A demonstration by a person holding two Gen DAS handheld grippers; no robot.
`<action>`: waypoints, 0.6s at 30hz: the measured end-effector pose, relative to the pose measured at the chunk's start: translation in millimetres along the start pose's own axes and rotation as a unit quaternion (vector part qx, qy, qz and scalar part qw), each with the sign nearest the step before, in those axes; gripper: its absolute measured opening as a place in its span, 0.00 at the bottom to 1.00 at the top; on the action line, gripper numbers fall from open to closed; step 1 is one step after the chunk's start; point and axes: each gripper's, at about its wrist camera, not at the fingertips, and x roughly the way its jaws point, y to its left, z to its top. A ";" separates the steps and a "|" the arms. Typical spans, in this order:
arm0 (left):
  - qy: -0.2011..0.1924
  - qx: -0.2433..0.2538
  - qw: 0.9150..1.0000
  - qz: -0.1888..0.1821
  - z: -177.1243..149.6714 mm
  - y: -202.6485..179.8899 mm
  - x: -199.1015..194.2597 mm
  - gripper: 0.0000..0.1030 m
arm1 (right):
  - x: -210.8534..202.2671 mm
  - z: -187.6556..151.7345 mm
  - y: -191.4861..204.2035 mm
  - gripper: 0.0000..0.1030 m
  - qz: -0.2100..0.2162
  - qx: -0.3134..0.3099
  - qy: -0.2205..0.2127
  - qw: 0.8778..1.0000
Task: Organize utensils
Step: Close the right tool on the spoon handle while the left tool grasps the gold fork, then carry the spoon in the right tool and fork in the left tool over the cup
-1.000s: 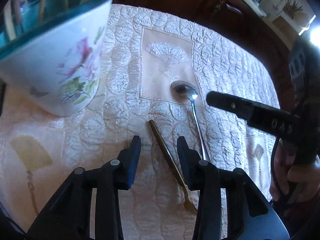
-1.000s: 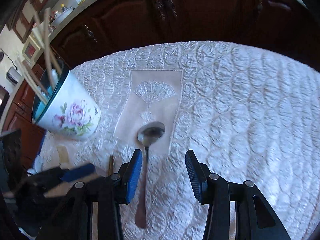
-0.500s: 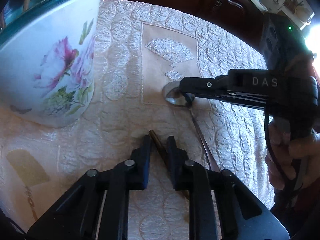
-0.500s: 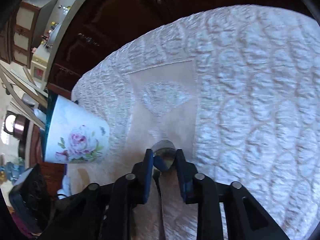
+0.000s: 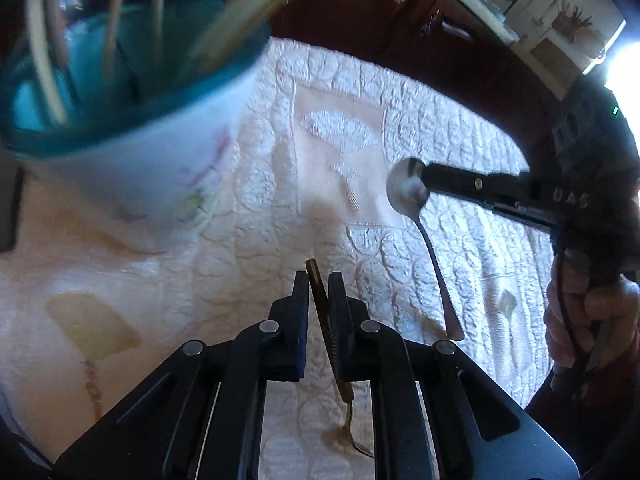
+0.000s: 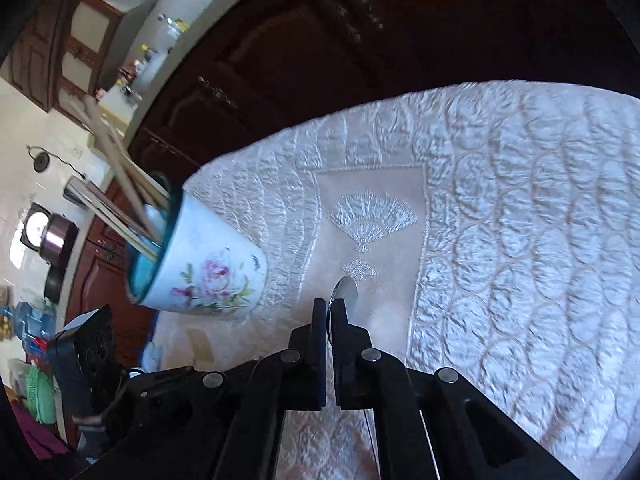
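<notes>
Two utensils are held at this moment, one in each tool. The left tool (image 5: 319, 282) is clamped on the handle of a brass-coloured fork (image 5: 325, 322), near its top end, so the prongs hang down below the fingers. The right tool (image 6: 330, 307) is pressed together on the bowl of a silver spoon (image 5: 416, 208), and the handle hangs free above the white quilted cloth (image 6: 520, 240) on the worktop. I judge that both are gripped at one end so the long part can go down into the flowered cup (image 6: 208, 276), which stands just beside and holds other sticks and utensils.

The cup is blurred in the left view, and its bottom is cut off. In the right view the fingers hide most of the spoon, only an edge shows. The fork prongs are dark and hard to make out.
</notes>
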 end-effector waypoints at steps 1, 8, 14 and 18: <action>-0.003 0.000 1.000 0.000 -2.7 1.9 -8.1 0.08 | -2.9 -1.9 -1.0 0.02 0.000 0.001 -0.001 1.000; -0.034 -0.003 0.999 -0.003 -0.5 2.4 -41.8 0.07 | -18.5 -14.0 4.2 0.01 0.009 0.002 -0.007 1.000; -0.071 0.008 0.997 -0.006 2.9 3.3 -82.3 0.05 | -39.1 -17.1 27.4 0.01 0.040 -0.013 -0.030 0.999; -0.097 0.010 0.995 -0.006 6.7 7.8 -110.5 0.05 | -52.2 -15.7 51.0 0.01 0.064 -0.033 -0.044 0.996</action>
